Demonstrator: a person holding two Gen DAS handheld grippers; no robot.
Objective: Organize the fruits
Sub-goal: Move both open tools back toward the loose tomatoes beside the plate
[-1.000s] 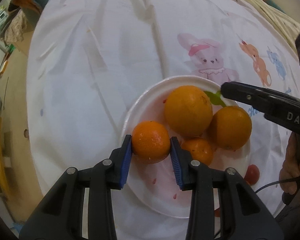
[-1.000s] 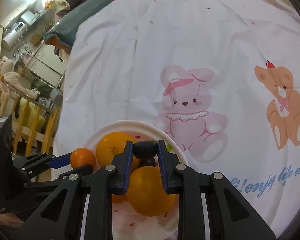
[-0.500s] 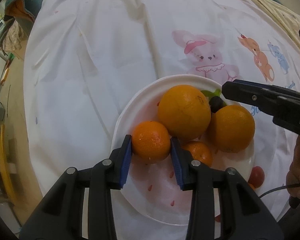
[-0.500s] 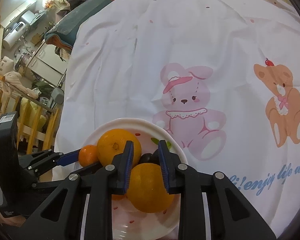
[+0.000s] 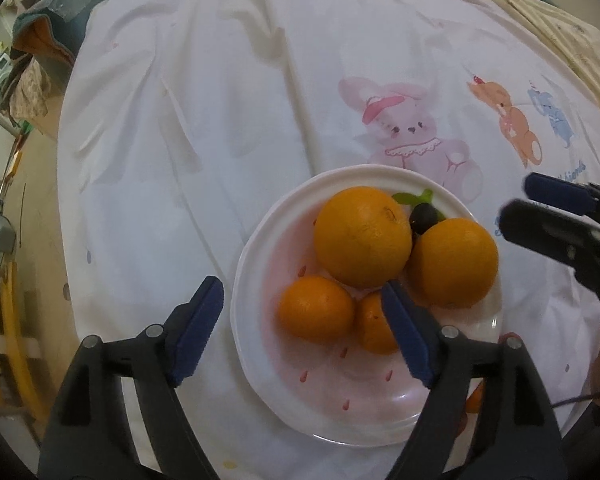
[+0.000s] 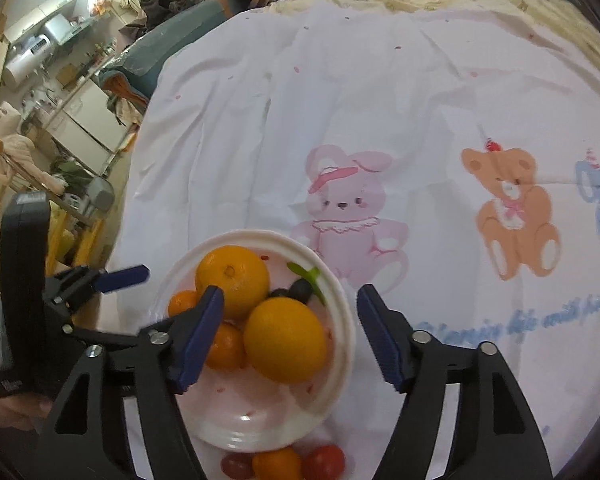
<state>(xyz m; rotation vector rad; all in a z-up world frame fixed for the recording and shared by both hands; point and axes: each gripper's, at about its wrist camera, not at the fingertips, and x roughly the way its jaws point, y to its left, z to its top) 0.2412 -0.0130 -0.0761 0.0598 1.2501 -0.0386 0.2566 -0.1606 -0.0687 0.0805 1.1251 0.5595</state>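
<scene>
Left wrist view. My left gripper (image 5: 302,330) points steeply down over the white plate (image 5: 256,376). Its jaws are opening; the blue pads stand clear of the fruit, gripping nothing. A small mandarin (image 5: 316,308) lies on the plate between the two pads, touching neither. A second small mandarin (image 5: 374,330) sits just beside it, partly behind the right-hand pad. Behind them rest a large orange (image 5: 362,236) and a second orange (image 5: 452,262), touching each other. A dark grape (image 5: 424,213) is wedged in the gap behind the two oranges, by a green leaf (image 5: 414,197). My right gripper (image 5: 540,208) enters from the right edge, above the cloth (image 5: 220,120).

Right wrist view. My right gripper (image 6: 290,332) hangs over the same plate (image 6: 342,344). Its jaws are opening and hold nothing; the second orange (image 6: 284,340) lies below and between them, untouched. The grape (image 6: 300,290) rests on the plate beyond that orange. Off the plate, at its near rim, lie two cherry tomatoes (image 6: 324,462) and a small orange fruit (image 6: 276,466). My left gripper (image 6: 120,276) shows at left.
</scene>
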